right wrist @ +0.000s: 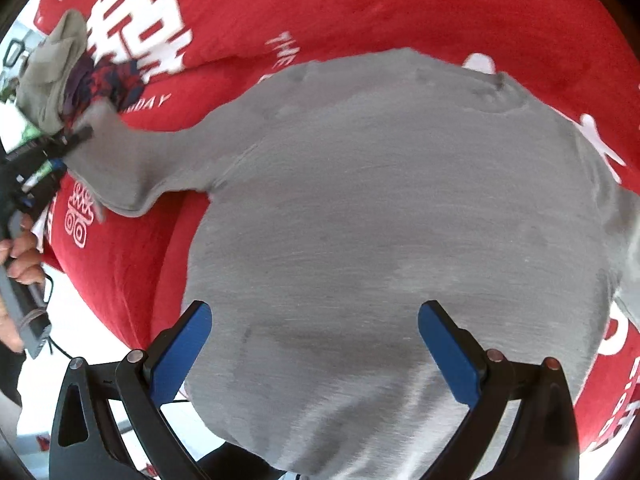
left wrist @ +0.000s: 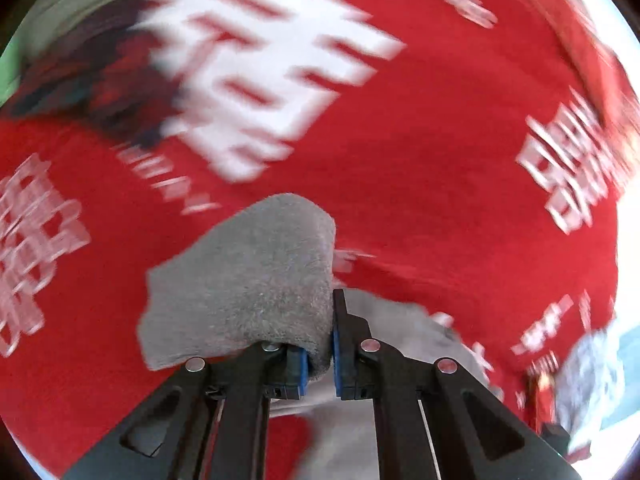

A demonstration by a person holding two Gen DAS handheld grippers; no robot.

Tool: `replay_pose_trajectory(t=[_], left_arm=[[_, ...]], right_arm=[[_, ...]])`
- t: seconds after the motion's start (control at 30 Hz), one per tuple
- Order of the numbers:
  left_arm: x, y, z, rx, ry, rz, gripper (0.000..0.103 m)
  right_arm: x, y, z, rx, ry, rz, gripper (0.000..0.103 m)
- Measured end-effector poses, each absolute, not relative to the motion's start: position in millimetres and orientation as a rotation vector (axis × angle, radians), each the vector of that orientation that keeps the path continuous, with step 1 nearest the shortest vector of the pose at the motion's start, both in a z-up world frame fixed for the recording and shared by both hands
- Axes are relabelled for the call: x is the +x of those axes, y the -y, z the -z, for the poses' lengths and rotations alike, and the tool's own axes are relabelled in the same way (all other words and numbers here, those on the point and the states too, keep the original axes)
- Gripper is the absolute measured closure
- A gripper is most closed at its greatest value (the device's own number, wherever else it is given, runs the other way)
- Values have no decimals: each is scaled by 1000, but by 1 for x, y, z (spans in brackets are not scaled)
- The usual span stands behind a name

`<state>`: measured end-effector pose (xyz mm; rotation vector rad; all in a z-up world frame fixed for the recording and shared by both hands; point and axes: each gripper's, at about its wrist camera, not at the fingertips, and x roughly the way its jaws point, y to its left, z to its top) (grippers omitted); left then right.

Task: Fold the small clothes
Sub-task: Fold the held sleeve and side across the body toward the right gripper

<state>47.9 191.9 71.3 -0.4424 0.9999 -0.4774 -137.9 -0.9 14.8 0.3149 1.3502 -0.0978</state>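
Note:
A small grey long-sleeved top (right wrist: 380, 200) lies spread flat on a red cloth (right wrist: 360, 8) printed with white characters. My right gripper (right wrist: 314, 312) hangs open just above the body of the top, its blue pads (right wrist: 182, 352) wide apart with nothing between them. The left sleeve (right wrist: 132, 168) stretches out to the left, where my left gripper (right wrist: 78, 138) holds its end. In the left wrist view the sleeve end (left wrist: 248, 280) is pinched between the blue pads (left wrist: 338, 360) of my left gripper (left wrist: 320, 356) and is lifted off the red cloth (left wrist: 440, 160).
A heap of other clothes, one olive (right wrist: 56, 72) and one dark red-and-blue patterned (right wrist: 108, 80), sits at the far left of the cloth. A person's hand (right wrist: 20, 256) grips the left gripper's handle. A white surface (right wrist: 80, 320) borders the cloth at left.

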Motion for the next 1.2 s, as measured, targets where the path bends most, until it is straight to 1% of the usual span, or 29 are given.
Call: replay_pose_trajectory(t=[0.13, 0.23, 0.33, 0.5, 0.53, 0.57, 0.6, 0.63, 0.67, 0.73, 0.83, 0.93, 1.03, 1.1, 1.13, 1.2], left_arm=[[46, -107, -92, -372, -990, 670, 93], [39, -38, -89, -321, -1022, 779, 93], [22, 30, -72, -232, -1079, 849, 93], [-5, 100, -20, -16, -1189, 822, 93], [-9, 105, -12, 31, -1199, 801, 88], [-14, 112, -5, 91, -1208, 776, 68], [-19, 115, 1, 140, -1215, 757, 40], [-25, 113, 3, 166, -1206, 744, 33], [-27, 110, 3, 189, -1191, 732, 31], [-35, 106, -4, 244, -1179, 726, 31], [-36, 84, -25, 238, -1185, 740, 31], [-30, 37, -51, 205, -1147, 704, 31], [-4, -11, -58, 182, -1150, 594, 31], [16, -40, -47, 178, -1191, 496, 31], [28, -54, -35, 171, -1240, 435, 31], [43, -72, -13, 150, -1311, 356, 31]], right_arm=[[-152, 36, -26, 360, -1309, 167, 0], [-167, 72, -33, 407, -1274, 244, 0], [-183, 105, -34, 453, -1255, 314, 0], [-207, 152, -20, 529, -1257, 411, 0], [-211, 158, -16, 539, -1260, 421, 0], [-215, 164, -12, 554, -1267, 433, 0], [-218, 168, -8, 565, -1274, 442, 0], [-222, 172, -7, 573, -1278, 447, 0], [-224, 174, -5, 581, -1283, 452, 0], [-225, 176, -4, 582, -1286, 458, 0], [-218, 175, -9, 560, -1282, 459, 0], [-205, 168, -20, 490, -1266, 447, 0], [-177, 147, -37, 345, -1221, 391, 0], [-151, 122, -45, 204, -1196, 325, 0], [-139, 111, -45, 138, -1195, 302, 0], [-109, 79, -36, -64, -1200, 252, 0]])
